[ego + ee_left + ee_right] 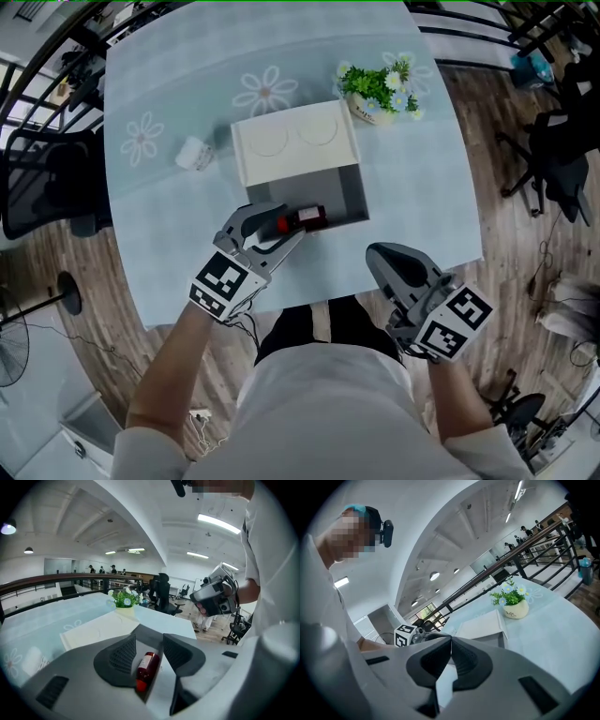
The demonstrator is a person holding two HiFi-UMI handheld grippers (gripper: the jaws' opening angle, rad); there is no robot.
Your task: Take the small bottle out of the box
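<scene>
Pale-blue table (422, 187) holds box (295, 141) and flowerpot (370, 108); left gripper (149, 641) fingers apart, small bottle (311, 217) between them, right gripper (450, 641) fingers together.

Red bottle (307, 217) — lying at box (295, 141) mouth

Pale blue, flower-print table (155, 272) on wood-plank floor (506, 202). Black office chairs (47, 192) at left and right. Dark railing (51, 580) beyond table. White arched ceiling (117, 517) with lit strip lights (219, 523).
</scene>
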